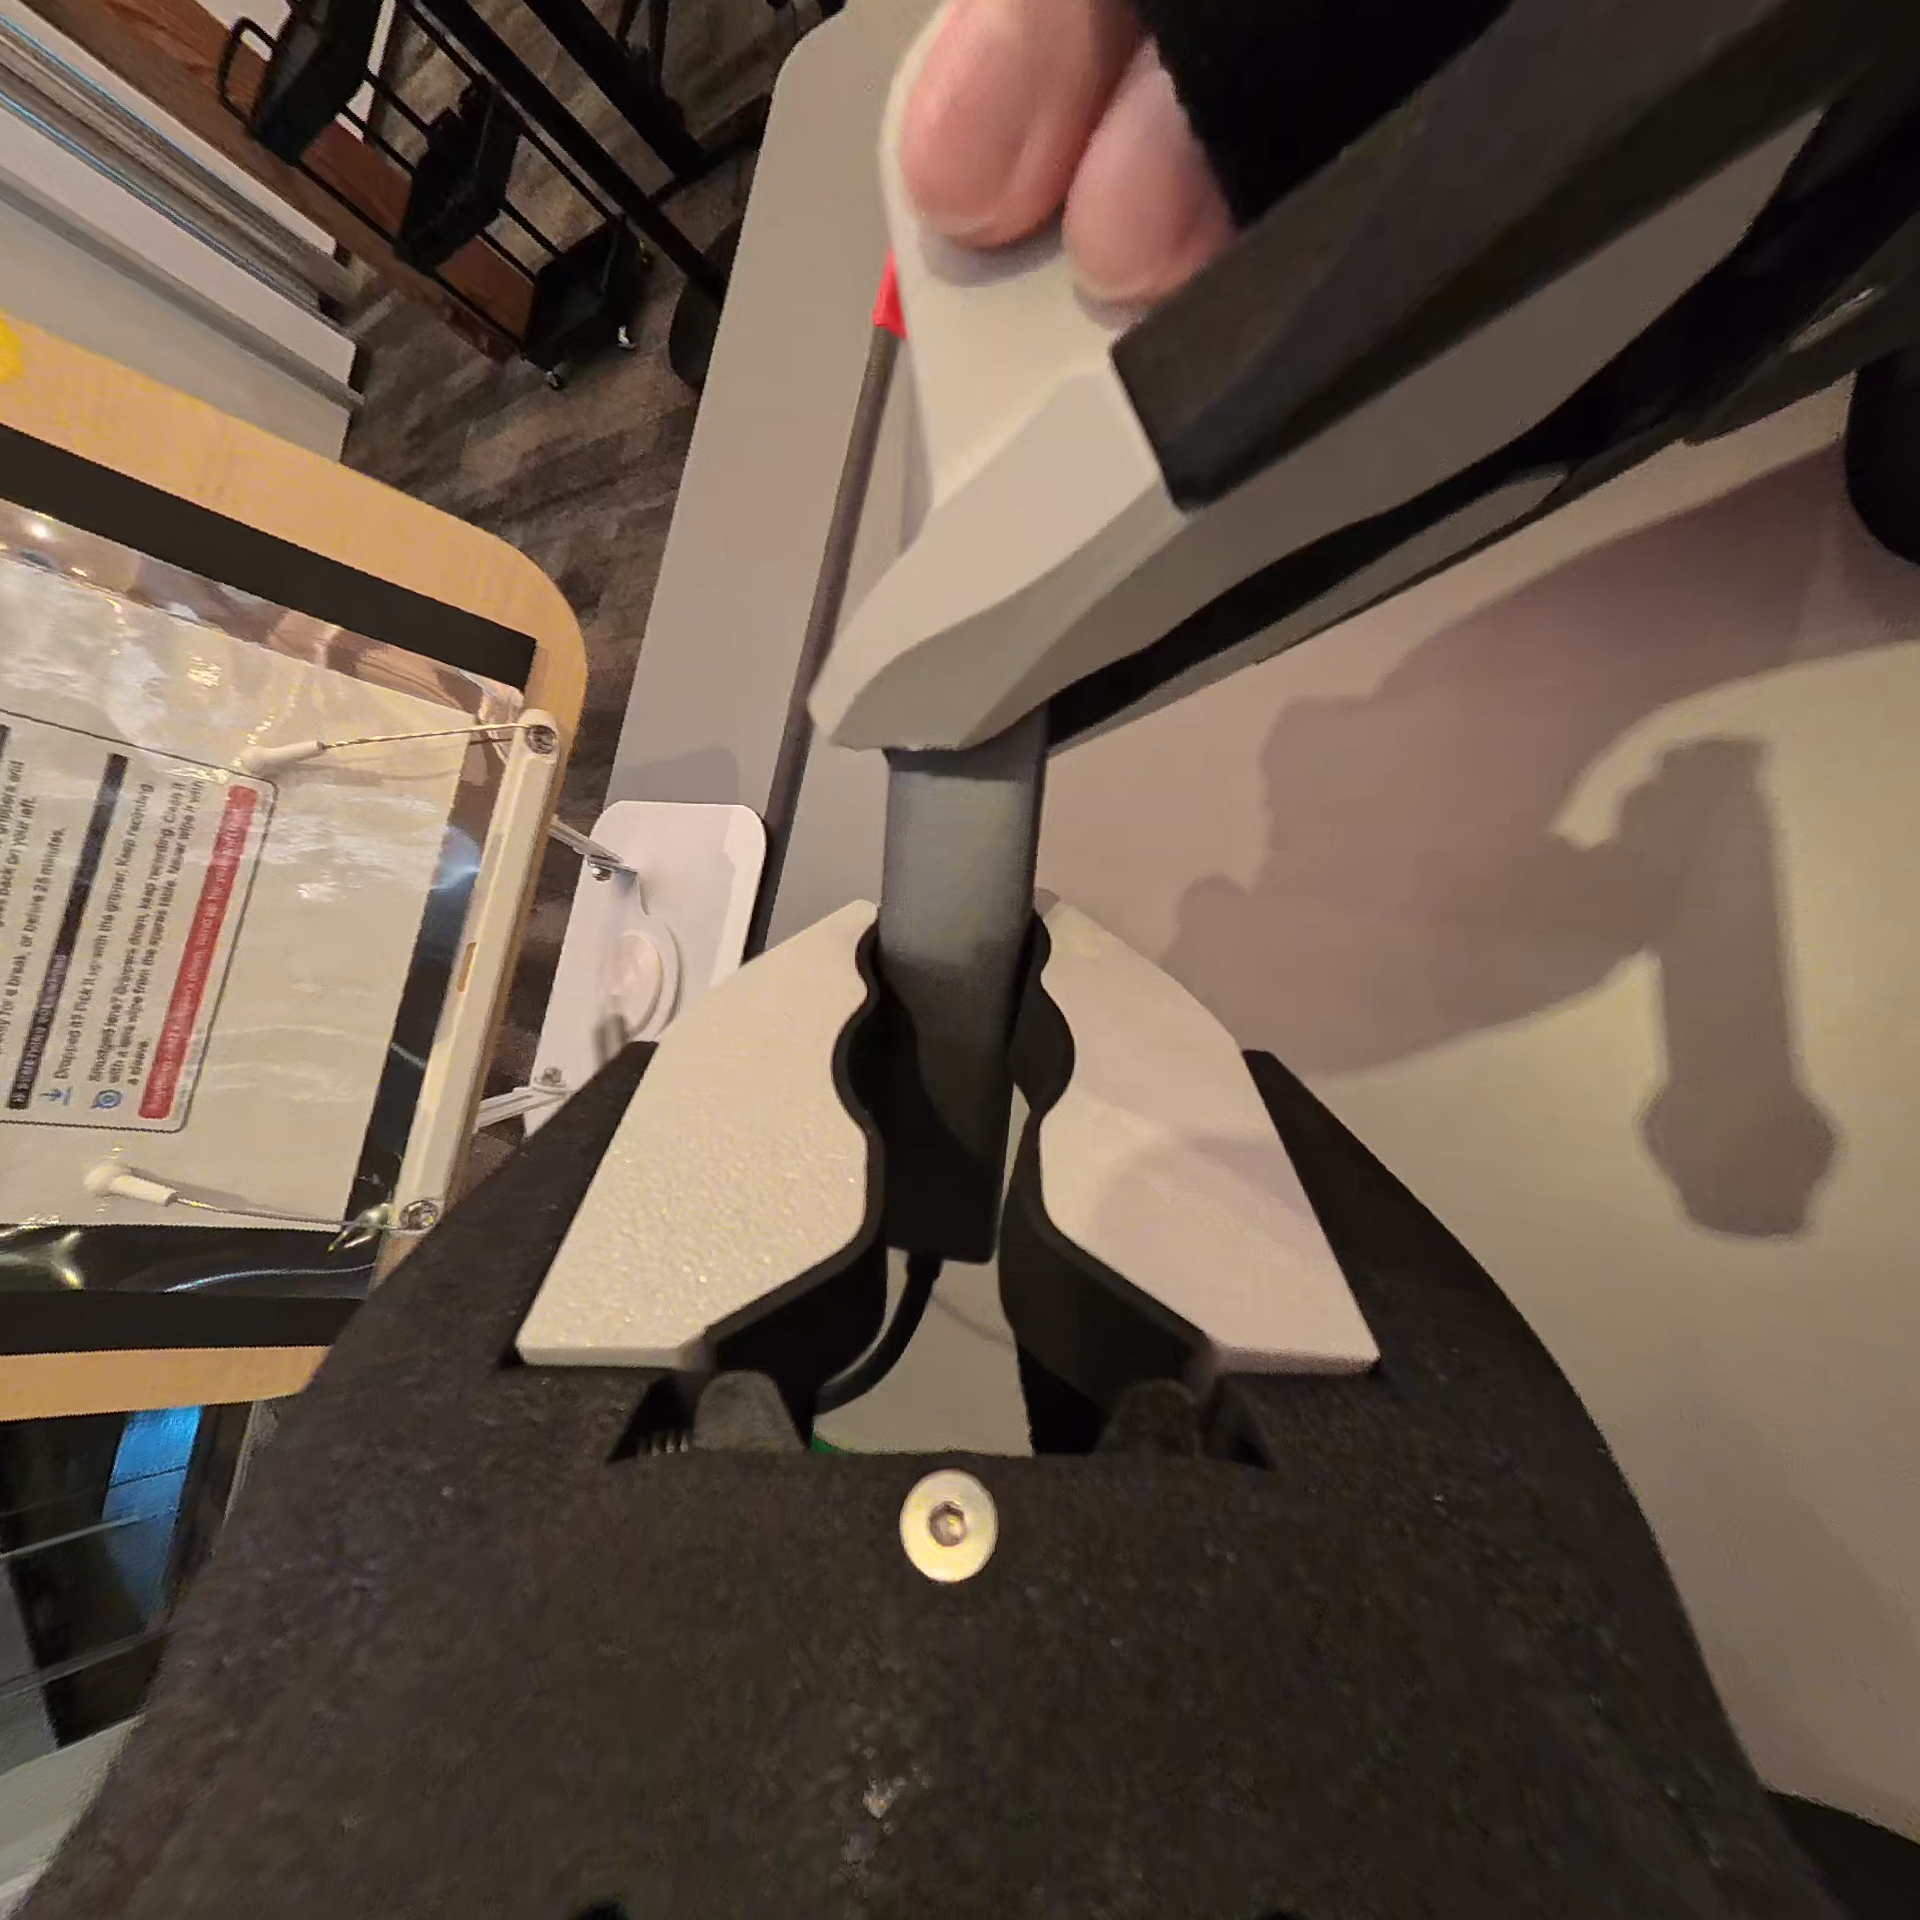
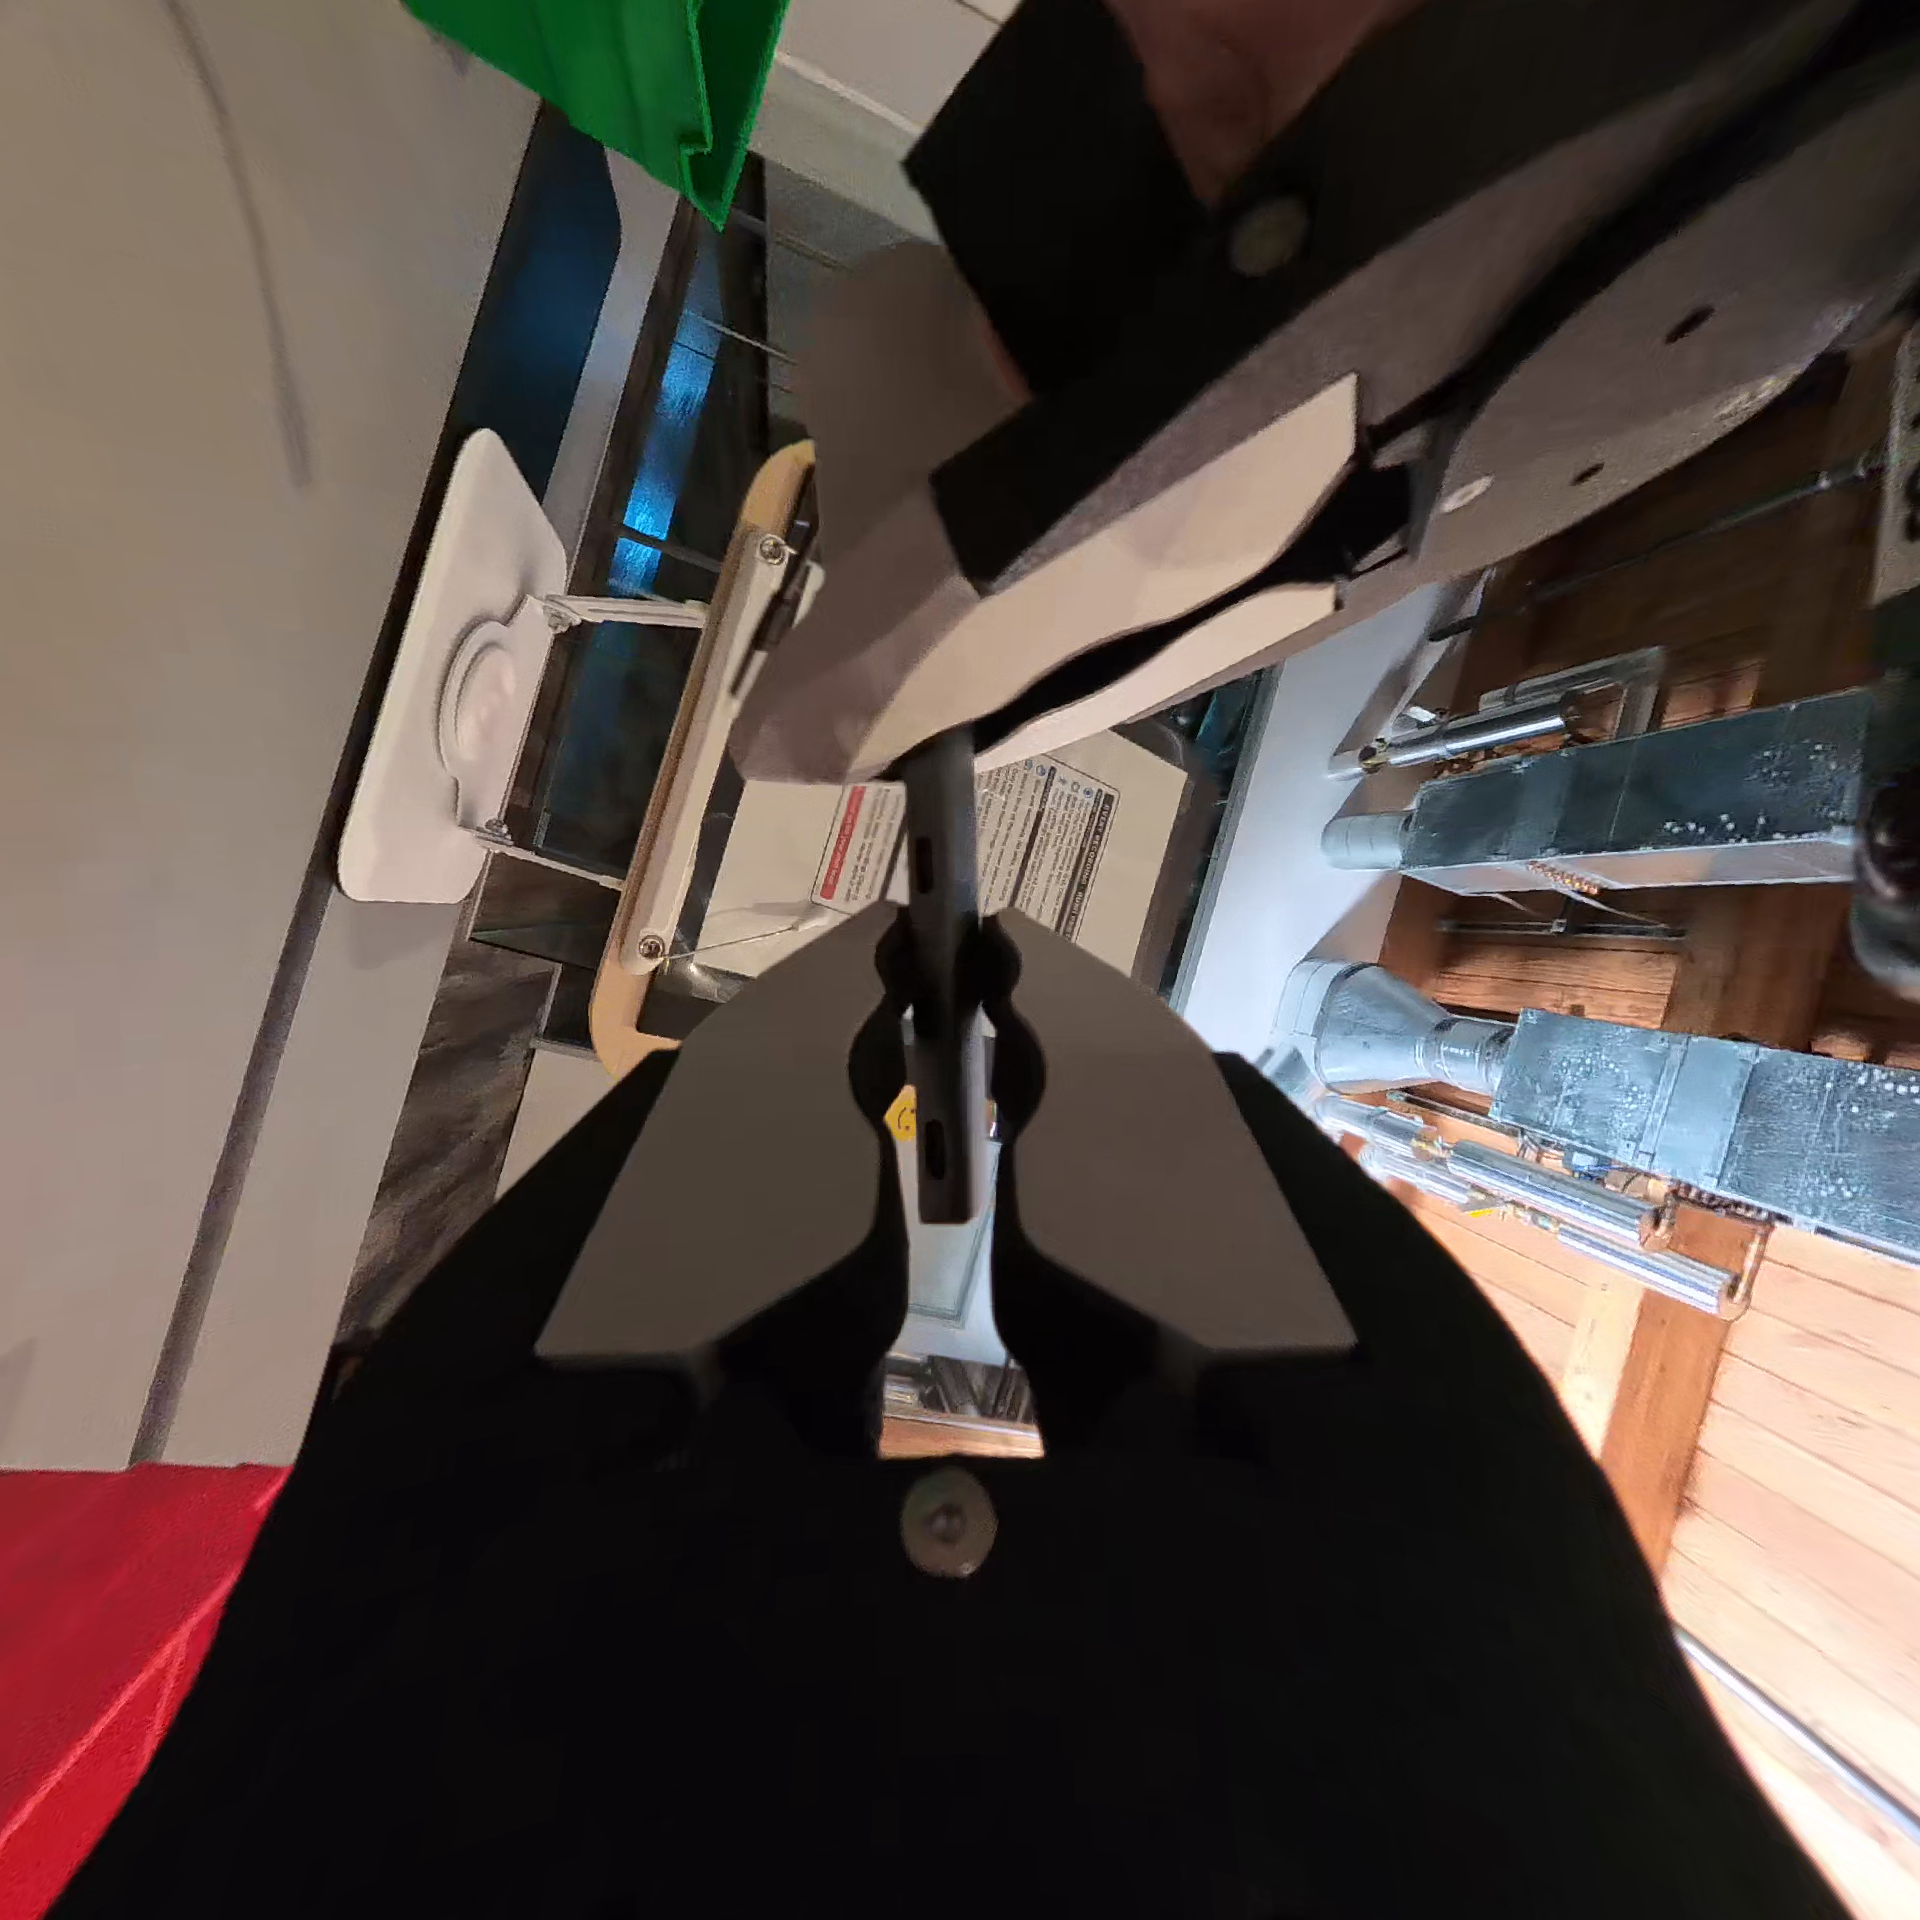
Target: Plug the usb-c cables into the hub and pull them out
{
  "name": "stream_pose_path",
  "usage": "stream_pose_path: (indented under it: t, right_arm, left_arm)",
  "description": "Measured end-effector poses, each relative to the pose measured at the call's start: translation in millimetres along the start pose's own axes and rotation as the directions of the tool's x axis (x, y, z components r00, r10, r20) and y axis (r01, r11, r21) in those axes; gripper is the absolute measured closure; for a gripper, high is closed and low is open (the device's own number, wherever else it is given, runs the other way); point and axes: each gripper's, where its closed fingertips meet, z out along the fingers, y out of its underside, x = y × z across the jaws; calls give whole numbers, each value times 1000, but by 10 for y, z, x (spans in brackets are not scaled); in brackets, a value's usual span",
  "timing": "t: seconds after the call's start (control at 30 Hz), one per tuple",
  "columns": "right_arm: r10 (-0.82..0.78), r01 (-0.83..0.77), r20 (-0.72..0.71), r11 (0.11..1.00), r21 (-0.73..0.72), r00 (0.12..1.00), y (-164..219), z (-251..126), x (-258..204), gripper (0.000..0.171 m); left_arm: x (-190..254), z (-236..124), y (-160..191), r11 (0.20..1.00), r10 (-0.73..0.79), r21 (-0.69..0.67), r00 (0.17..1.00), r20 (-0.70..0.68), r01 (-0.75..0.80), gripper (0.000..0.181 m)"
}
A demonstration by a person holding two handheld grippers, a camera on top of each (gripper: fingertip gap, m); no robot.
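Observation:
A slim dark grey hub [image 1: 958,821] is held in the air above the pale table between both grippers. My left gripper [image 1: 956,925] is shut on its near end, where a black cable [image 1: 896,1330] leaves the hub. The right gripper [image 1: 987,582], with a person's fingers [image 1: 997,135] on it, clamps the far end. In the right wrist view my right gripper [image 2: 943,920] is shut on the hub [image 2: 940,1143], whose side shows small oval ports with nothing in them. The left gripper [image 2: 935,644] holds the other end.
A thin dark cable with a red piece [image 1: 885,301] lies on the table [image 1: 1558,1351]. A wooden board with a laminated sheet [image 1: 260,883] stands on a white base [image 1: 686,883] at the left edge. A green object [image 2: 644,83] and a red one [image 2: 104,1610] are near.

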Motion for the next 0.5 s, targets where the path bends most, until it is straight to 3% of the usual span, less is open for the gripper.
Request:
stream_pose_path:
  t: [0.03, 0.07, 0.17, 0.27, 0.33, 0.43, 0.5]
  right_arm:
    - [26, -26, -16, 1000, 0, 1000, 16, 6, 13, 160]
    - [54, -55, -15, 998, -10, 998, 67, 12, 9, 160]
    - [113, -112, 0, 987, -115, 994, 456, -40, -19, 160]
    - [271, -274, -50, 919, -283, 961, 1212, -315, 15, 160]
    - [448, -455, -104, 825, -335, 888, 1691, -619, -2, 160]
    - [671, -631, -53, 664, -400, 740, 2126, -1048, -321, 160]
    - [715, -634, 30, 638, -437, 698, 2254, -1258, -620, 160]
  left_arm:
    - [-28, -19, -16, 1000, -6, 16, 1000, 13, 6, 160]
    - [-75, -47, -37, 999, -17, 33, 999, 38, 16, 152]
    - [-177, -181, -183, 986, -110, 133, 992, 58, 102, 105]
    - [-171, -365, -386, 936, -205, 284, 978, -42, 208, 103]
    - [-193, -438, -411, 921, -225, 314, 972, -61, 233, 104]
    - [-222, -450, -366, 927, -222, 299, 974, -44, 225, 105]
    - [-201, -426, -353, 933, -214, 285, 976, -48, 219, 106]
